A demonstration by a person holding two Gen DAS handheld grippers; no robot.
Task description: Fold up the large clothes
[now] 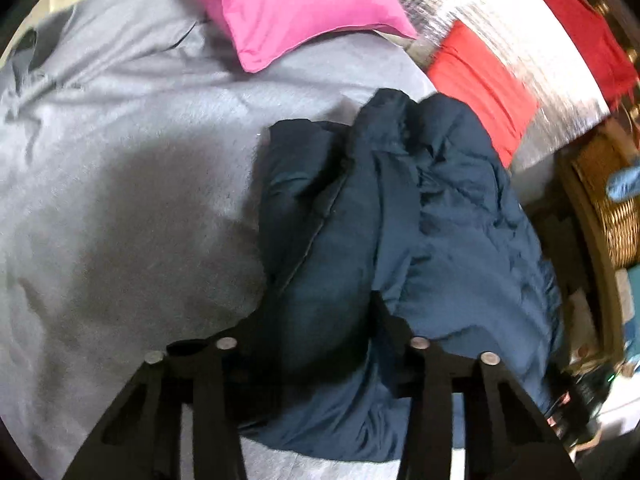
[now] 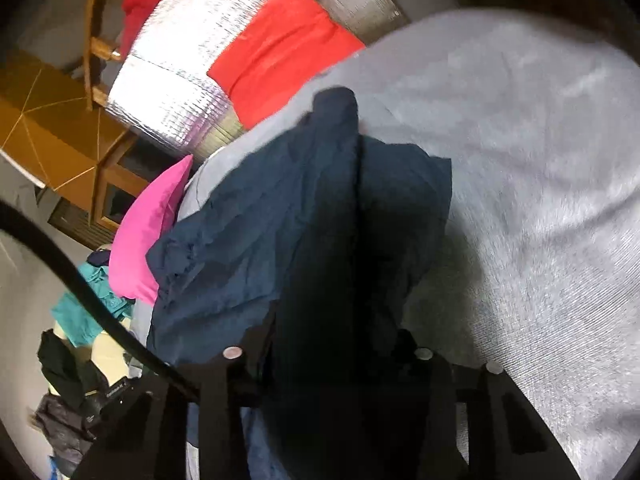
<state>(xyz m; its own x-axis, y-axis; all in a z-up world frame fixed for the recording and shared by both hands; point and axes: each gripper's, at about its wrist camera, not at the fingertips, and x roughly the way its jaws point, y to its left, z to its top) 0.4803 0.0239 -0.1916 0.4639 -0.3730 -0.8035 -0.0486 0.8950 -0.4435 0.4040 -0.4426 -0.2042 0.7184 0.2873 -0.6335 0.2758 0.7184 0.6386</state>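
Wicker basket (image 1: 624,216) far right, contents unclear. Both tools, left (image 1: 320,320) and right (image 2: 332,332), angled down, gripping navy garment (image 1: 400,208) on grey bed (image 1: 120,160).

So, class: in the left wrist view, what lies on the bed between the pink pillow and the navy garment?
Only bare grey bedcover lies between the pink pillow and the navy garment, as the left wrist view shows.

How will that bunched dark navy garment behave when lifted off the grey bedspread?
The dark navy garment looks thin and creased, so it will probably drape limply. Its slight sheen suggests it may slip. Bunched folds will likely fall open.
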